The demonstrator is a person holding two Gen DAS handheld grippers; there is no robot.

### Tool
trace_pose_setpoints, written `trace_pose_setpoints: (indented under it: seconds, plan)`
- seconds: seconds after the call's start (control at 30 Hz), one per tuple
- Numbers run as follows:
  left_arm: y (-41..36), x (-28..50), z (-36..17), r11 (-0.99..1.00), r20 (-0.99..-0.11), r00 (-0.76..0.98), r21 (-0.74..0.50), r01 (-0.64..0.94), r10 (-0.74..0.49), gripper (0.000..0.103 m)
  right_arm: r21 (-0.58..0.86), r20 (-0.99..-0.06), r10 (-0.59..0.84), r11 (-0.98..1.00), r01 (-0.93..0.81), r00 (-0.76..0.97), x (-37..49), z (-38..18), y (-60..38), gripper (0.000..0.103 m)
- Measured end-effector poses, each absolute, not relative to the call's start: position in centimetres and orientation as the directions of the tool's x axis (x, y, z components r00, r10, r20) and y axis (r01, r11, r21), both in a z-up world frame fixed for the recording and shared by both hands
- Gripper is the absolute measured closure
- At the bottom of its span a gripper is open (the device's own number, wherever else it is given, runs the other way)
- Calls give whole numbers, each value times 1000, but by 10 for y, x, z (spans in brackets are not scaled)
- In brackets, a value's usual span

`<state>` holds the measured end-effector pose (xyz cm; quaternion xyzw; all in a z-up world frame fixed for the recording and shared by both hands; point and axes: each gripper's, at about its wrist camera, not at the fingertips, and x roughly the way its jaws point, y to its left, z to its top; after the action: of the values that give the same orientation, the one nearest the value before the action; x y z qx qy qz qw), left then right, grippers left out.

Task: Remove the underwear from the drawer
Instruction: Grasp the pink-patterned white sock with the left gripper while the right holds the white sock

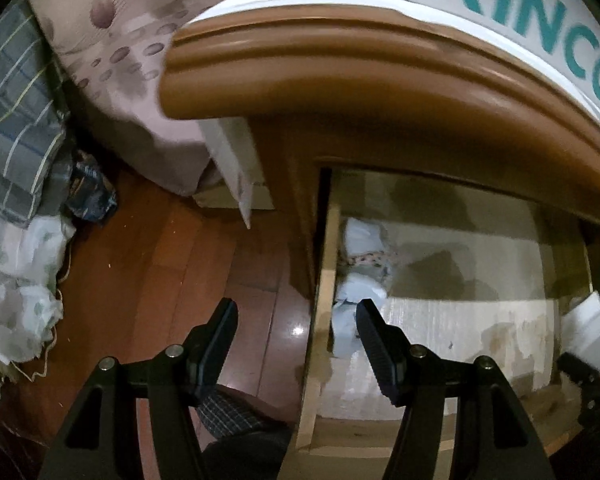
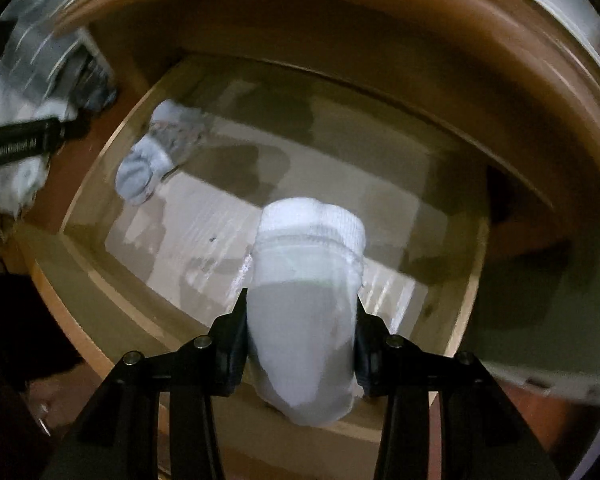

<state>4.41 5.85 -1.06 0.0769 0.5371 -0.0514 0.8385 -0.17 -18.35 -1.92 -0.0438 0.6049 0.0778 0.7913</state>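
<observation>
Right gripper [image 2: 300,344]: pads pressed on both sides of a rolled white garment [image 2: 304,312], holding it above the open drawer [image 2: 80,248].
Held garment: ribbed band end points toward 12 o'clock, away from the camera; clear of the drawer floor.
Left gripper [image 1: 296,344]: jaws moderately wide, nothing between them; one finger over the wooden floor [image 1: 160,280], the other over the drawer's side wall.
Remaining garments [image 1: 360,272]: pale rolled bundles against the drawer's wall at 9 o'clock in the right wrist view.
Nightstand top [image 1: 340,76]: brown edge overhangs the drawer at 12 o'clock.
Bedding [image 1: 132,60]: at 10 o'clock in the left view.
</observation>
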Motion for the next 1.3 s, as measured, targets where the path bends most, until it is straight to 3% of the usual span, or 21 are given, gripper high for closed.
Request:
trace_pose_setpoints:
  seconds: [0.23,0.5,0.97,1.3]
  plan:
    - [33,38,-13,953,-906,421,81,290,-51,40,94,-936,89,996,0,341,-13,-24,-215,63]
    - [-2,35,-37,862,-931,359,132,490,-62,40,143,-894,101,988,63,437,-12,-4,-233,63]
    - [-22,47,-67,723,-954,279,120,681,-105,40,178,-888,116,979,101,446,-10,-3,-242,63]
    - [-24,51,-82,628,-970,237,156,763,-47,40,186,-888,123,977,102,444,-11,-2,-242,62]
